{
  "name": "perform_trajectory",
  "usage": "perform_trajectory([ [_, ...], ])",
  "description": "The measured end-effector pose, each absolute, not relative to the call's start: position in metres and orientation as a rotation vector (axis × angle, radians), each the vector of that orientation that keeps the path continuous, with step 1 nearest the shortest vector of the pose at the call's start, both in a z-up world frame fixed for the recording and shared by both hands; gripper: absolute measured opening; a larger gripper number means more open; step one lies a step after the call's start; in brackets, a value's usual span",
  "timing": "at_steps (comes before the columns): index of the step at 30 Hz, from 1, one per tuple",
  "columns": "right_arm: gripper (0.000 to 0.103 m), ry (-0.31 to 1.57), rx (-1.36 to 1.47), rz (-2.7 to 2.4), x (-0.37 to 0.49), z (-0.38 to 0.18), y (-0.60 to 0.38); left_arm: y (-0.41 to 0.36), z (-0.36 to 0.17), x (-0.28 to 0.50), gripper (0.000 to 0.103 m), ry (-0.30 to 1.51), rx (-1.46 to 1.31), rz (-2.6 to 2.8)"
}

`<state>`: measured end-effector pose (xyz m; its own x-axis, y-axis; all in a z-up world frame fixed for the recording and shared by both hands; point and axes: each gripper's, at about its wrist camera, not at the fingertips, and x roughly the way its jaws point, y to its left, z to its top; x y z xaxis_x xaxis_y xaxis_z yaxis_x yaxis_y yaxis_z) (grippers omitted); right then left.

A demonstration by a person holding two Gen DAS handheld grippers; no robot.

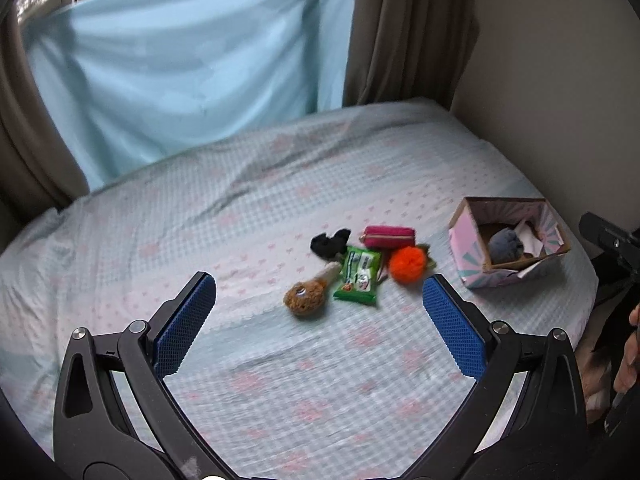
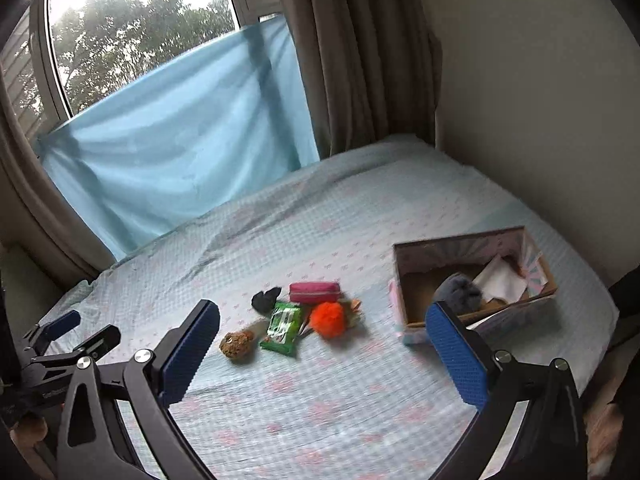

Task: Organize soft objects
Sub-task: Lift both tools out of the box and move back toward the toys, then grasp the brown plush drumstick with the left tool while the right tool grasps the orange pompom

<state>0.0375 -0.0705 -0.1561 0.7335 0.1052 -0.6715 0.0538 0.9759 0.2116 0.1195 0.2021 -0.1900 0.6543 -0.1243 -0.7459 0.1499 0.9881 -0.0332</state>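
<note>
1. Left wrist view: the left gripper [image 1: 319,290] hangs over the bed [image 1: 200,208] with jaws wide apart, empty; the right gripper [image 2: 322,322] likewise.
2. The toys lie ahead: brown plush [image 1: 306,299], wipes pack [image 1: 357,276], orange pom-pom [image 1: 407,264] touching.
3. Risk: grabbing two crowded items together.
4. The box [image 1: 472,268] sits farther right.

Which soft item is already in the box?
The grey fluffy ball: it sits inside the cardboard box; the other soft items lie loose on the bed.
</note>
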Motion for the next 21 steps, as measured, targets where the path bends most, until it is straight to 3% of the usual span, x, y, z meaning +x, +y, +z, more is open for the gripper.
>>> perform_trajectory([
  [13,0.103,0.909,0.258,-0.026,0.138,-0.258,-0.046,0.210,-0.307,0.211,0.103,1.041,0.046,-0.125],
  [21,0.098,1.044,0.250,-0.036,0.202,-0.341,-0.038,0.189,-0.385,0.247,0.094,1.116,0.133,-0.171],
])
